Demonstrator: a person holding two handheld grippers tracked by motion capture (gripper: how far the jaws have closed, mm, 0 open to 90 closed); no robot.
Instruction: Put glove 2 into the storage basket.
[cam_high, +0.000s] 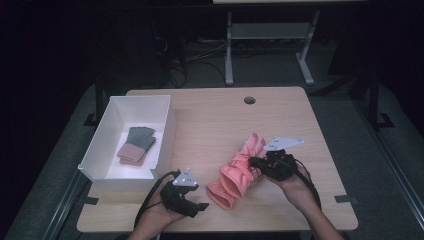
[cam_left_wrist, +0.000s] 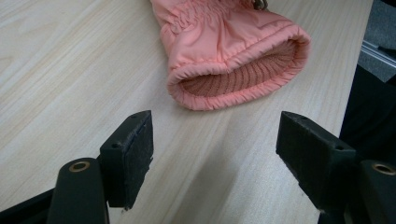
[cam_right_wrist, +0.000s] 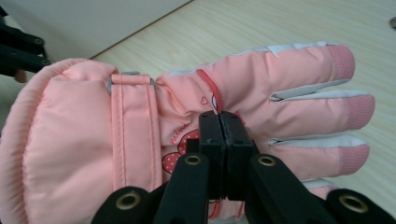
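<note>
High view: a pink glove lies at lower centre of the table, the left gripper released beside its cuff, the right gripper on its palm.

Left gripper view: jaws gape, cuff ahead at top centre.

Right gripper view: jaws clenched together on the glove's fabric at centre.

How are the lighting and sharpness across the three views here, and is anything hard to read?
High view: dim, with a near-black surround; the table is lit, soft in detail, and the white box is brightest. Left gripper view: evenly lit, the pink glove cuff sharp, a soft shadow between the open tool's jaws. Right gripper view: bright, crisp stitching, no glare.
</note>
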